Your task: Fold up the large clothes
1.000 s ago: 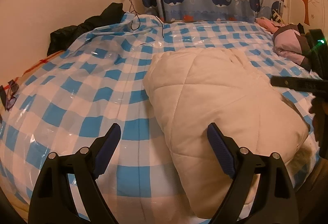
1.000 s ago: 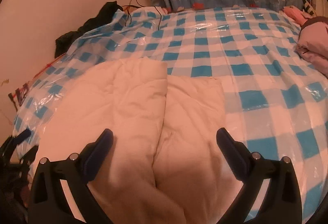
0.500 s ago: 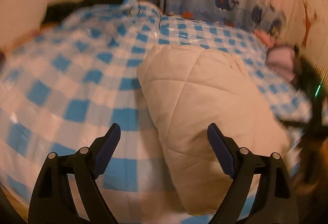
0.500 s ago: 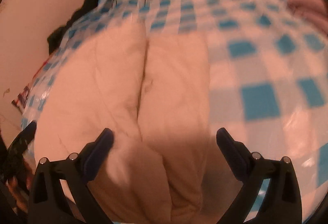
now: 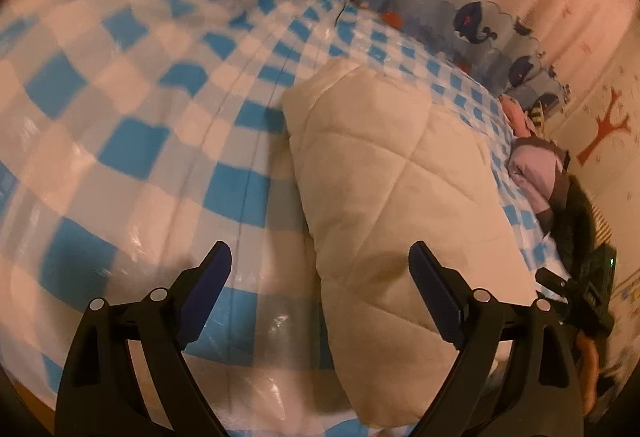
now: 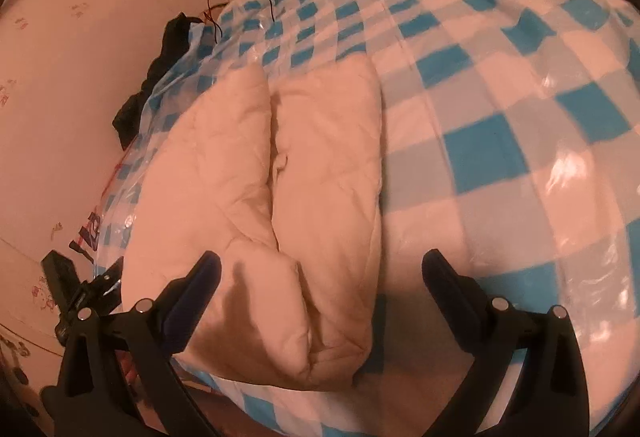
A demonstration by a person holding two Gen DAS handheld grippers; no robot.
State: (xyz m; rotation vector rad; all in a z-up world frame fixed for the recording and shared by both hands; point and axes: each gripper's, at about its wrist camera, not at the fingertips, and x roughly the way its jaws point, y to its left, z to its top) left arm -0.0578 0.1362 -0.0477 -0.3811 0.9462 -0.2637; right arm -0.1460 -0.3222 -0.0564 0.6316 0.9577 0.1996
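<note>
A cream quilted garment (image 5: pixel 392 177) lies folded into a thick oblong on the checked bed. In the right wrist view the same garment (image 6: pixel 320 157) shows two padded halves side by side with a crease between them. My left gripper (image 5: pixel 320 261) hovers over its near left edge; the jaws are wide and still opening, and the pads touch nothing. My right gripper (image 6: pixel 322 265) hangs open above the garment's near end, which sits between the fingers without contact.
A blue-and-white checked cover (image 5: pixel 132 141) under clear plastic spreads over the bed. A whale-print curtain (image 5: pixel 460 9) hangs at the back. Pink and purple clothes (image 5: pixel 536 173) are piled far right. Black clothing (image 6: pixel 176 41) and a cable (image 6: pixel 208 5) lie by the wall.
Both grippers have rolled, so the bed now looks tilted in each view. Both have moved lower and closer to the garment's near end. Neither has closed.
</note>
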